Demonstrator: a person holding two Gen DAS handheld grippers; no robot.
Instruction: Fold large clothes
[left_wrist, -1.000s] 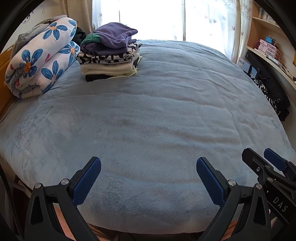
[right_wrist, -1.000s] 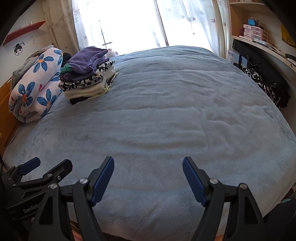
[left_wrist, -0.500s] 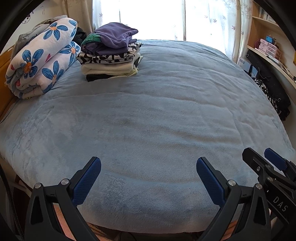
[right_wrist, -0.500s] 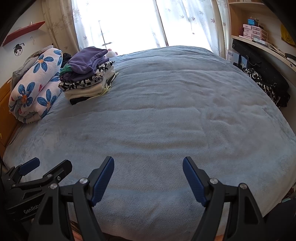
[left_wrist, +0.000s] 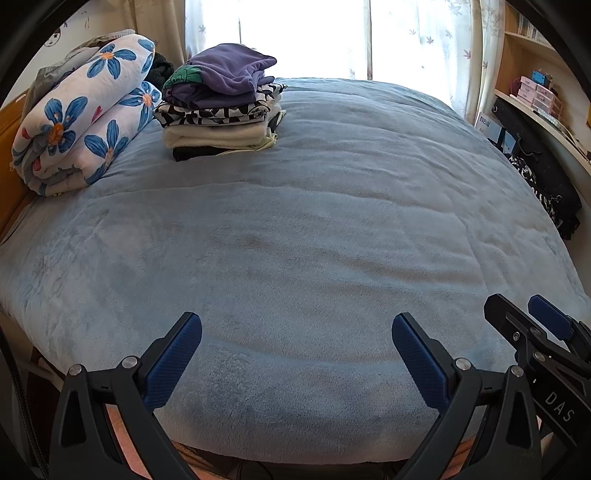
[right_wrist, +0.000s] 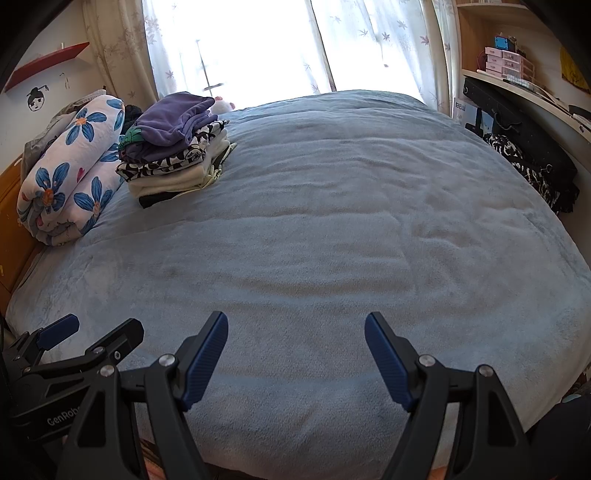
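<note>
A stack of folded clothes (left_wrist: 221, 103) (right_wrist: 177, 147), purple on top, then black-and-white, cream and black, sits at the far left of a bed covered by a light blue blanket (left_wrist: 295, 229) (right_wrist: 314, 229). My left gripper (left_wrist: 295, 332) hovers open over the blanket's near edge with nothing between its blue pads. My right gripper (right_wrist: 295, 332) is also open and empty above the near edge. Each wrist view catches the other gripper at its side: the right gripper (left_wrist: 532, 325) and the left gripper (right_wrist: 92, 332). No unfolded garment lies on the blanket.
A rolled quilt with blue flowers (left_wrist: 81, 118) (right_wrist: 70, 166) lies at the left by a wooden headboard. Dark clothes (left_wrist: 543, 184) hang at the right beside a shelf with small boxes (right_wrist: 506, 59). A curtained bright window (right_wrist: 240, 48) is behind the bed.
</note>
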